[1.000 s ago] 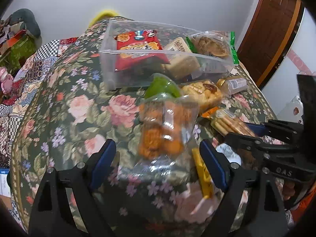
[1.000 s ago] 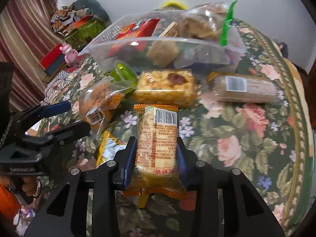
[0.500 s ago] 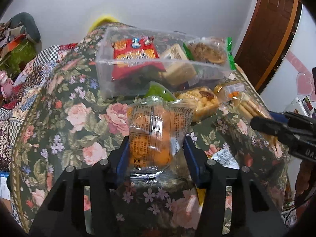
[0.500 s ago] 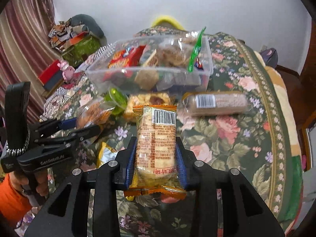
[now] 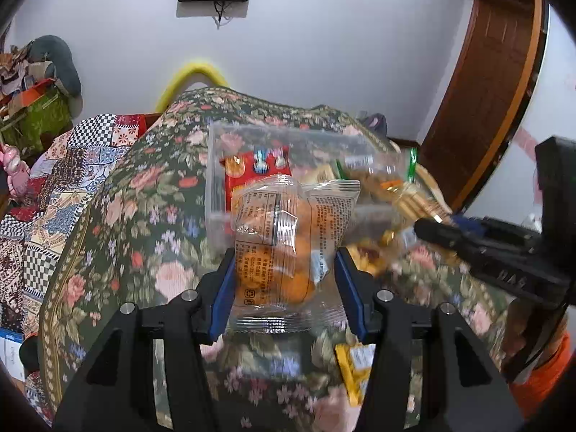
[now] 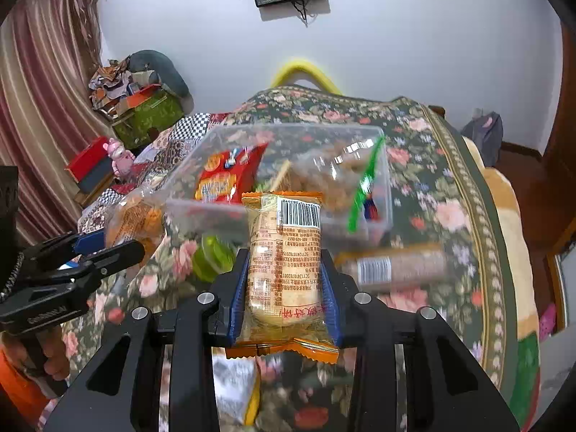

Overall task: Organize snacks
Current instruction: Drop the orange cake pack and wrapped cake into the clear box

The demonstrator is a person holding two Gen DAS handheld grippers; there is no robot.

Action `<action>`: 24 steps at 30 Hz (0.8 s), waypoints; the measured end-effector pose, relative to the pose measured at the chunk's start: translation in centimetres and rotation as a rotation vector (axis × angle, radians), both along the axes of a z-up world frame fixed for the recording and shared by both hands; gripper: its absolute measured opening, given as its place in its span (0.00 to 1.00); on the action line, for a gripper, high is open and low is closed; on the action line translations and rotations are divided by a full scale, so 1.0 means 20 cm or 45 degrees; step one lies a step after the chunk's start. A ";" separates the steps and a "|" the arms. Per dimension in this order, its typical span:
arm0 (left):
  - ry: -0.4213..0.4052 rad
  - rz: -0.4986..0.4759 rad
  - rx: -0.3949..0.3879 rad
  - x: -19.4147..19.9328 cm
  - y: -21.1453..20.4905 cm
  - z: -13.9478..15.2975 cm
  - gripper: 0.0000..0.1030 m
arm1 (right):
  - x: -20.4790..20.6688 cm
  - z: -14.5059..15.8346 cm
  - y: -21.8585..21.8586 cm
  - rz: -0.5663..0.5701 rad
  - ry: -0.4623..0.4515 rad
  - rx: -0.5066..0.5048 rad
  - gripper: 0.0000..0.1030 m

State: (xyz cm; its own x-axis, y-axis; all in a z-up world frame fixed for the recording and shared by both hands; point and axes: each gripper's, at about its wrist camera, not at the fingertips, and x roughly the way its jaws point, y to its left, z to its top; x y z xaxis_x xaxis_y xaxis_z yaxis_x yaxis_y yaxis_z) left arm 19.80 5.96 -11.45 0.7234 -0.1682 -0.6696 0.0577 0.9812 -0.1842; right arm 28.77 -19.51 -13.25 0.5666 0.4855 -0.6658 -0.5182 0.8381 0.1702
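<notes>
A table covered by a dark floral cloth [image 5: 108, 216] is seen before a white wall, with a clear plastic bin [image 6: 381, 180] of snacks on it. The left gripper [image 5: 284, 280] is clamped on a clear packet of orange pastries [image 5: 288, 244], held above the cloth in front of the bin. The right gripper [image 6: 284, 288] is clamped on an orange-edged cracker packet [image 6: 284, 270], likewise raised. A brown wrapped roll [image 6: 396, 268] and a green packet [image 6: 212, 257] are left lying on the cloth near the bin.
</notes>
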 end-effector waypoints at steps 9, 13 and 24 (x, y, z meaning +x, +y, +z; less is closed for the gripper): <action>-0.039 0.041 0.047 0.23 0.06 0.05 0.51 | 0.18 0.06 0.19 0.007 -0.032 0.013 0.32; -0.032 0.056 0.052 0.34 0.08 0.02 0.51 | 0.28 0.07 0.27 0.007 -0.032 -0.005 0.32; -0.009 0.078 0.034 0.51 0.11 -0.03 0.51 | 0.46 0.01 0.36 -0.002 0.027 -0.028 0.33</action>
